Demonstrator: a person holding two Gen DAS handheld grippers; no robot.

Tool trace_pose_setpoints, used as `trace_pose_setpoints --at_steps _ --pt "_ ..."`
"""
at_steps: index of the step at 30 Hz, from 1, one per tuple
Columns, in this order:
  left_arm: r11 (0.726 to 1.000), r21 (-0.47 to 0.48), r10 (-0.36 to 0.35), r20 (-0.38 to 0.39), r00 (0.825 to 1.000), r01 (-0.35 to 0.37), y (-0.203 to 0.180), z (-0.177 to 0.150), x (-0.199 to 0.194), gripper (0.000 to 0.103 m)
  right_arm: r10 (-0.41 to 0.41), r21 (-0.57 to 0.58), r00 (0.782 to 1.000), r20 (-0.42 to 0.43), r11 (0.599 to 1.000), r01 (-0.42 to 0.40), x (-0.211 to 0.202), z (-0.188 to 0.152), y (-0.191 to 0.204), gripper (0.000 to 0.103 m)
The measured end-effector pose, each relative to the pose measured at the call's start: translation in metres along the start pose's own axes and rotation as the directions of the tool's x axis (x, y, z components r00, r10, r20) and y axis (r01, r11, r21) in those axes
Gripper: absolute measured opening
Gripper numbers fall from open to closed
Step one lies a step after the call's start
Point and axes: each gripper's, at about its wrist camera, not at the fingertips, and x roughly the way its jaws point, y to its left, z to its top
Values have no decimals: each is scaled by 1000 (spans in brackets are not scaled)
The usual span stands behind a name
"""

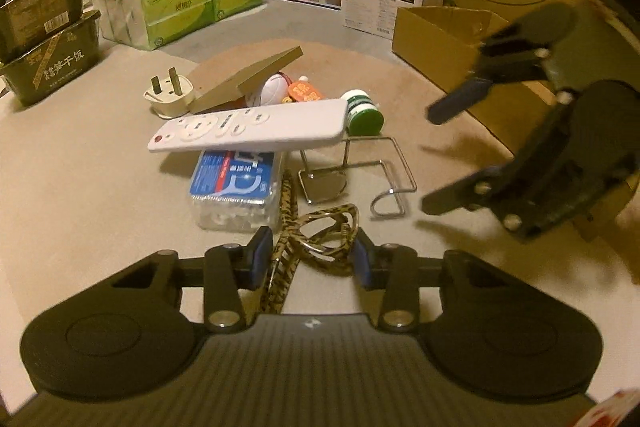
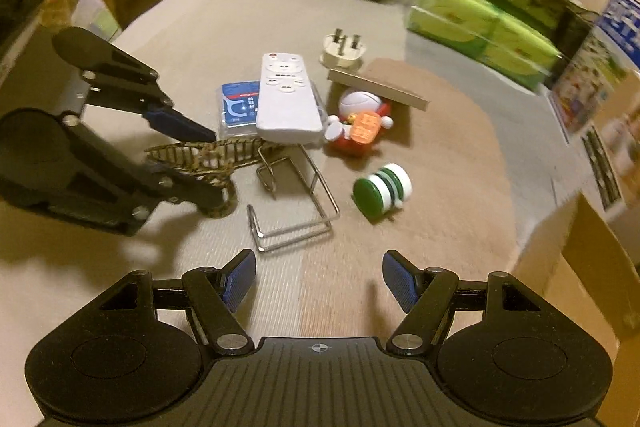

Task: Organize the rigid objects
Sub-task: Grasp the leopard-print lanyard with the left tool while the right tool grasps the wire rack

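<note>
Left gripper (image 1: 310, 259) closed on leopard-print glasses (image 1: 320, 235); frame pinched between blue pads, one temple arm cut off under gripper body. Right gripper (image 2: 318, 279) approx half open, empty, above beige cloth (image 2: 200, 27) near wire rack (image 2: 296, 203). Remote (image 1: 248, 129) lies across floss-pick box (image 1: 234, 183), hiding its label. Background blurred in right wrist view.
</note>
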Motion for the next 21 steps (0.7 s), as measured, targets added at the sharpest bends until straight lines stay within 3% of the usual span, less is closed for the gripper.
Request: trace_pose_setpoints --at_steps 7,11,12,14,21 --pt "1000 -15 -25 0 1000 25 6 -8 -10 38 91 -116 995 -52 989 -97 28 17 2 70" --pt "999 -24 -26 7 1000 26 6 -11 -12 38 132 -98 990 -44 986 -135 40 21 -5 70" --pt "999 -27 -26 8 1000 26 6 -12 -13 38 141 -87 989 -46 986 -145 41 22 -7 69" --pt "999 -30 -26 10 1000 26 4 -14 -15 38 152 -76 987 -46 985 -155 42 23 -9 57" --pt "998 -48 -31 14 999 32 -7 -23 -24 38 50 76 998 -34 996 -47 14 7 4 57"
